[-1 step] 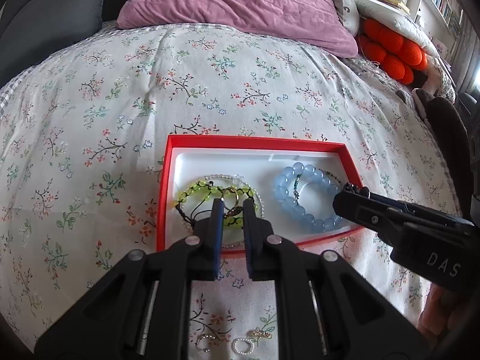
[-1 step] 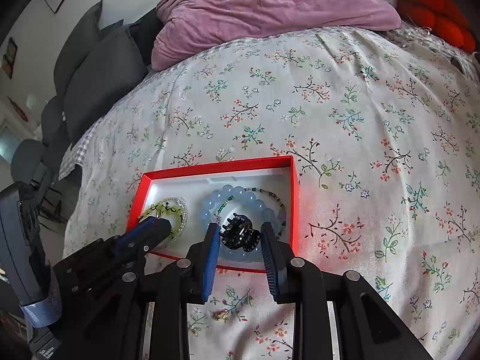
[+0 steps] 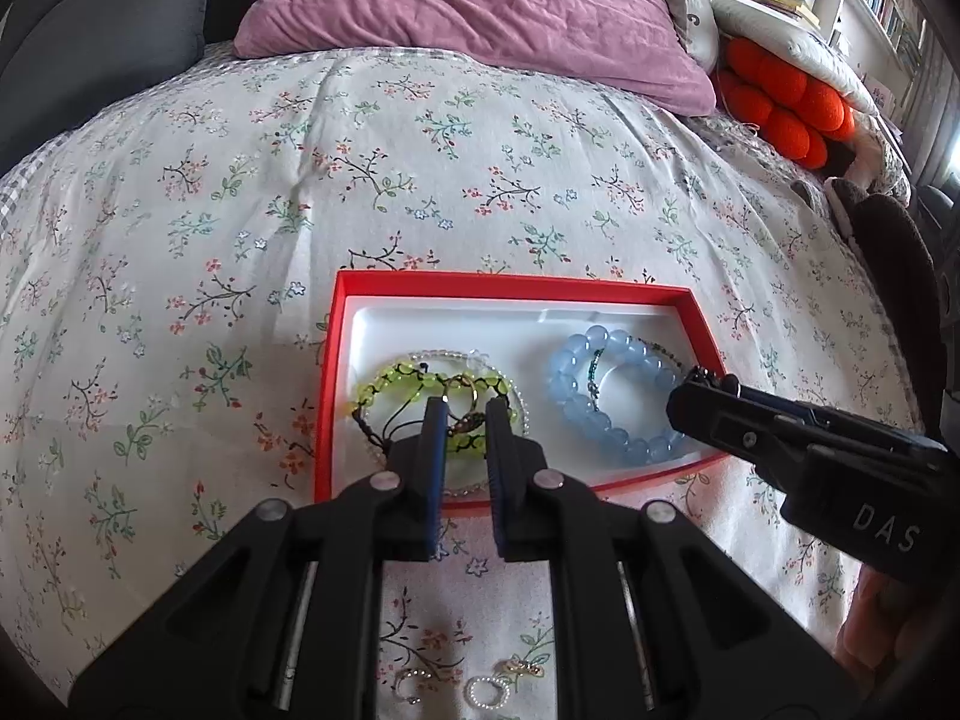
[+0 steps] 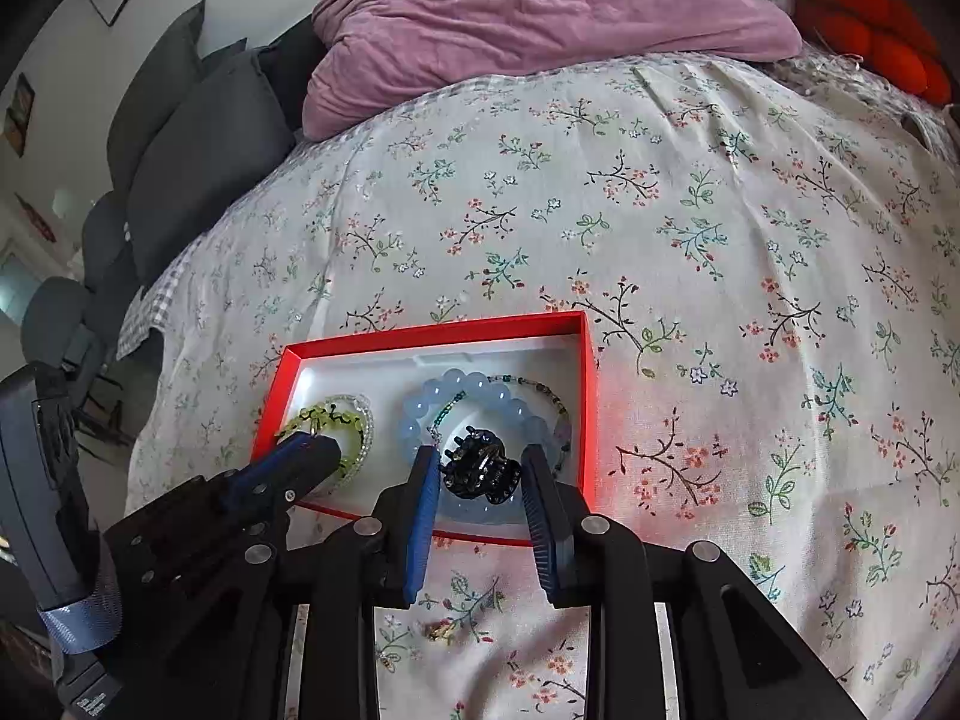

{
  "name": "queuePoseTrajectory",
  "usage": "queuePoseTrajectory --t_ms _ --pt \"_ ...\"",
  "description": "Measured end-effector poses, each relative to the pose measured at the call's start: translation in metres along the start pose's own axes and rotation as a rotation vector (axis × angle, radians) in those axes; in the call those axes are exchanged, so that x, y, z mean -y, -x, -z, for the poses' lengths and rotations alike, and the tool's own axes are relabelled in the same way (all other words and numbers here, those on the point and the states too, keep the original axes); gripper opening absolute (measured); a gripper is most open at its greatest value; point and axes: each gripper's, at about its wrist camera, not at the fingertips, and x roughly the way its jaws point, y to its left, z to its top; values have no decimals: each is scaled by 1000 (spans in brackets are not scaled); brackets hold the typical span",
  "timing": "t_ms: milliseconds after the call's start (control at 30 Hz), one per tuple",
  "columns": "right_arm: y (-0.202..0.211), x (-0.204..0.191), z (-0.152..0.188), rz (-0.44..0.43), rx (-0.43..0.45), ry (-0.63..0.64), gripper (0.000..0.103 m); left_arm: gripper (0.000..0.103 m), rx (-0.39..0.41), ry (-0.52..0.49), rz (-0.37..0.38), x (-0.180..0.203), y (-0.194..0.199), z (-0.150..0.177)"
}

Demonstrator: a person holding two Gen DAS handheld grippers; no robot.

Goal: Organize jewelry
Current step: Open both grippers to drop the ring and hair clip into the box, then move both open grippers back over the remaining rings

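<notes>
Over red cardboard box (image 3: 516,285) on floral bedspread (image 3: 420,180), nothing changed from earlier frame. Left gripper (image 3: 465,414) narrowed, pinching small gold hoop (image 3: 462,401) above yellow-green bead bracelet (image 3: 384,381). Right gripper (image 4: 477,462) clamping black toothed hair clip (image 4: 480,471) above pale blue bead bracelet (image 3: 576,402), both bracelets inside box. Small loose rings (image 3: 486,693) on bedspread near box, outside it.

The left gripper (image 3: 467,420) points forward and downward with its jaws nearly closed on a small gold ring (image 3: 461,391), while the right gripper (image 4: 480,468), alongside at the same level, clamps a black hair claw (image 4: 480,471) between its partly open jaws.
</notes>
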Motion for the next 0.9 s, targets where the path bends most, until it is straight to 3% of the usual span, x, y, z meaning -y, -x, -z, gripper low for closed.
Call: queuePoseTrajectory --t_ms 100,200,267,333,500,567,900 --pt "2 2 -2 -12 3 -10 30 18 5 11 4 2 6 0" --pt "4 2 -3 -26 -1 -19 37 40 12 14 6 3 9 -1" --pt "8 2 -3 -23 4 -17 52 52 21 8 -1 6 14 0" --pt "14 2 -3 -21 15 -18 60 57 24 11 -7 2 16 -1" --pt "29 4 -3 -6 31 -11 62 74 26 31 4 -1 28 -1" --pt "34 6 -2 7 32 -9 68 84 24 32 1 -1 33 -1" --pt "51 4 13 58 5 29 86 101 -16 28 -49 -6 53 17"
